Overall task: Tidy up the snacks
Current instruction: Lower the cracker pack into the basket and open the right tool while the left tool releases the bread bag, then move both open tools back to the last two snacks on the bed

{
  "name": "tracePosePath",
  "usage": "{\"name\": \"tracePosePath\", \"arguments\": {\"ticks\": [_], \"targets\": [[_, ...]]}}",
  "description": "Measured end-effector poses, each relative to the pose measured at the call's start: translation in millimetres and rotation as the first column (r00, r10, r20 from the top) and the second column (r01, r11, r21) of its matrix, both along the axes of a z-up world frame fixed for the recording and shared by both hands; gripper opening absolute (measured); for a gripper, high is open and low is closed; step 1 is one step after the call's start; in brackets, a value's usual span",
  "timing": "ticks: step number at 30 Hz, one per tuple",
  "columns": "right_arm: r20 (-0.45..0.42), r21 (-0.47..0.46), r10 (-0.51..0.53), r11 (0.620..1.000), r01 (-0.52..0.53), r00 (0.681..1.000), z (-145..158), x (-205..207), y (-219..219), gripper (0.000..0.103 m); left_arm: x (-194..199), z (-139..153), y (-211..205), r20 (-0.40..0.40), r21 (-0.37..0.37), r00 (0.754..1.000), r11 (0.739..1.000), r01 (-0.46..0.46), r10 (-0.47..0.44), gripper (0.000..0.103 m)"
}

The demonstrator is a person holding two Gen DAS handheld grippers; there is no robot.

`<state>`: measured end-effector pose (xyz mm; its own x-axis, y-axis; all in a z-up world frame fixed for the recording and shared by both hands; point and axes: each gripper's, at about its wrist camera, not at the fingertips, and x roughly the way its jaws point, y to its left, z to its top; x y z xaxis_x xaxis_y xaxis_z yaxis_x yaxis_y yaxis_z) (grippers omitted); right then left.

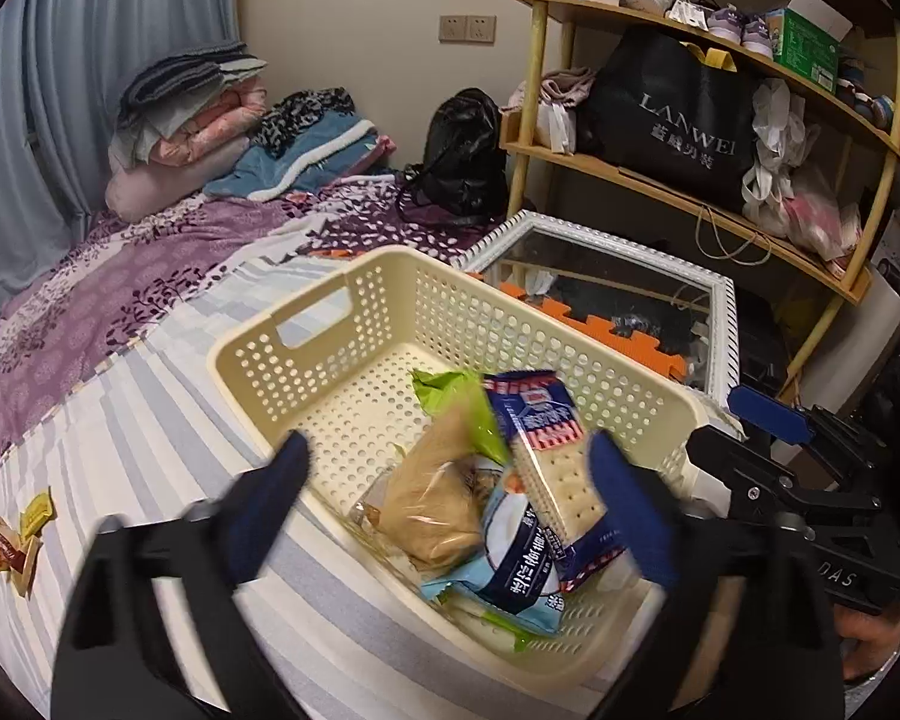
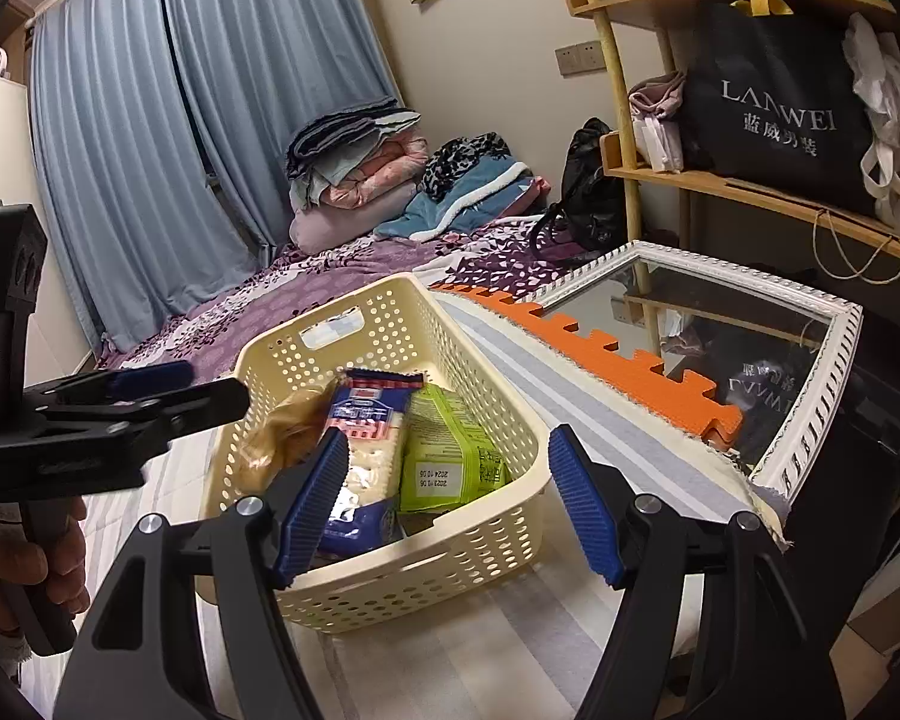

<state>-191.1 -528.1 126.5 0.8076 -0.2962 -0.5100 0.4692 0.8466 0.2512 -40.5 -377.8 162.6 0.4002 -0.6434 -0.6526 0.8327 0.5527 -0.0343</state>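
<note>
Cream perforated plastic basket (image 1: 390, 324) sits on the striped grey-and-white bedcover (image 1: 150, 420), near the bed's edge and beside a white-framed glass-topped table (image 2: 822, 372).

Contents, as far as visible: a cracker pack in a blue-and-red wrapper (image 1: 540, 438), leaning upright; a tan bread-like item in a clear bag (image 1: 438, 510); a lime-green packet (image 2: 444, 450); a pale blue and navy packet (image 1: 510, 564) at the near end. Other wrappers underneath, not identifiable.

Left gripper (image 1: 450, 516): blue pads spread wide over the near part of the basket, nothing between them pressing on either pad. Cracker pack lies in the gap but looks free, resting on the other snacks. Fingers blurred in the left wrist view.

Right gripper (image 2: 450, 498): jaws partly apart, straddling the near wall of the basket. Pads do not appear to press on it, so I read it as holding nothing.

Step in hand (judgement): release of the cracker pack into the basket; drop phase looks complete.

Remaining: small red-and-yellow sachets (image 1: 21, 540) lie loose on the bedcover, well apart from the basket, to its left in the left wrist view.

Next move (judgement): left gripper goes to the sachets. They are flat and thin on soft fabric, so a low approach and a narrow closure are needed; risk of pinching the cover with them.
</note>
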Motion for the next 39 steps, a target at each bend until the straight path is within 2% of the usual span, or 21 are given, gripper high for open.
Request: {"name": "tracePosePath", "arguments": {"ticks": [10,14,23,26,39], "targets": [[0.003,-0.005,0.030,1.000,-0.030,1.000,2.3,9.2,9.7,0.069,15.6,1.3,18.3,-0.014,0.009,0.997,0.997,-0.073,0.073,0.100],[0.005,-0.015,0.030,0.999,-0.030,1.000,4.5,10.9,13.4,0.076,16.7,2.7,22.6,0.008,0.024,0.996,0.995,-0.093,0.093,0.100],[0.006,-0.019,0.039,0.999,-0.038,0.999,8.7,14.8,19.2,0.084,20.9,1.9,35.1,0.021,0.047,0.992,0.991,-0.126,0.125,0.100],[0.010,-0.016,0.041,0.999,-0.041,0.999,10.0,15.7,21.2,0.092,21.5,2.4,40.8,0.021,0.046,0.991,0.990,-0.136,0.136,0.100],[0.001,-0.025,0.086,0.996,-0.086,0.996,16.7,28.5,39.2,0.094,30.9,0.5,68.7,0.010,0.046,0.985,0.984,-0.174,0.174,0.100]]}}
